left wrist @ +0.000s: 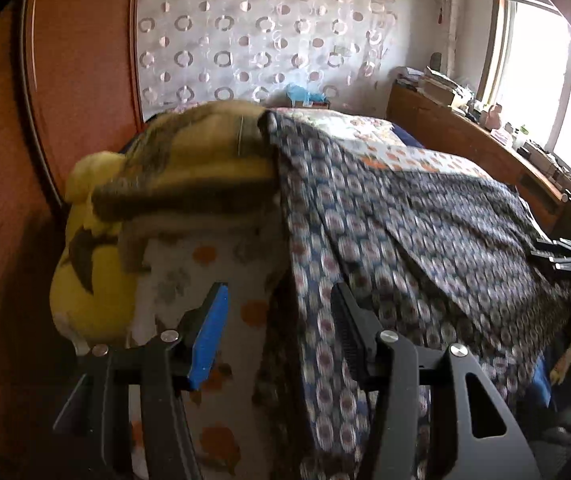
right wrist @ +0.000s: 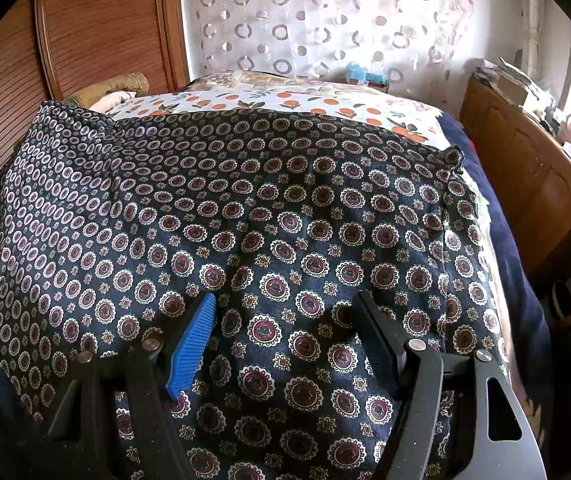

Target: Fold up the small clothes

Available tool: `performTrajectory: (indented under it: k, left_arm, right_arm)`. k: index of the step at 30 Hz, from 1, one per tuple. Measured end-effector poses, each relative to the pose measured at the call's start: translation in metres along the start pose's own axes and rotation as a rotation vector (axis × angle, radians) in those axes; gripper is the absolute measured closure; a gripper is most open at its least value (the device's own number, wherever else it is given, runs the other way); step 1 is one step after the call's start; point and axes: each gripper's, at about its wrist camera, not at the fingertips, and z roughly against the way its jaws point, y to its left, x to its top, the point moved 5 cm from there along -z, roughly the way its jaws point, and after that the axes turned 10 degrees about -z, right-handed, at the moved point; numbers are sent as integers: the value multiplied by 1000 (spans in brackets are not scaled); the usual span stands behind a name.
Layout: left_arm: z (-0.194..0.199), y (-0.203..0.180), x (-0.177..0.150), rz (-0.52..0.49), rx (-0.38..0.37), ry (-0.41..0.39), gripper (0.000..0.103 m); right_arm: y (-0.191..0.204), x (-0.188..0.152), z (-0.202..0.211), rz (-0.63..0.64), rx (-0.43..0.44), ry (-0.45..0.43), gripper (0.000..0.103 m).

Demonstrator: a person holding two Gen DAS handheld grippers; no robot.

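Left gripper (left wrist: 279, 332): fingers spread wide, holding nothing; one pad blue and ribbed, the other black. The garment (left wrist: 405, 232), a dark navy woven cloth printed with round medallions, drapes over the bed's near edge between and beyond the fingers. Right gripper (right wrist: 285, 332): fingers equally wide apart, empty, hovering above the same garment (right wrist: 269, 216), which lies spread flat with shallow creases. Beyond it, orange-print bedsheet (right wrist: 285, 102). A yellow-brown blanket (left wrist: 189, 168) sits at the bed's left edge.
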Motion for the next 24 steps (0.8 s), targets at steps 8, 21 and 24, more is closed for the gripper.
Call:
performTrajectory:
  k: [8,21,24]
  left_arm:
    - [3,-15,-25,-13,5,38,49]
    - [-7,-14,-44,22,-64,87,75]
    - [-6,-16,-45,44,-110,82,92]
  right_arm:
    - [0,-1,1,-1,-1,0,30]
    - [-2,-2,1,0,2,0,29]
    - [-2,-2,1,0,3,0,29]
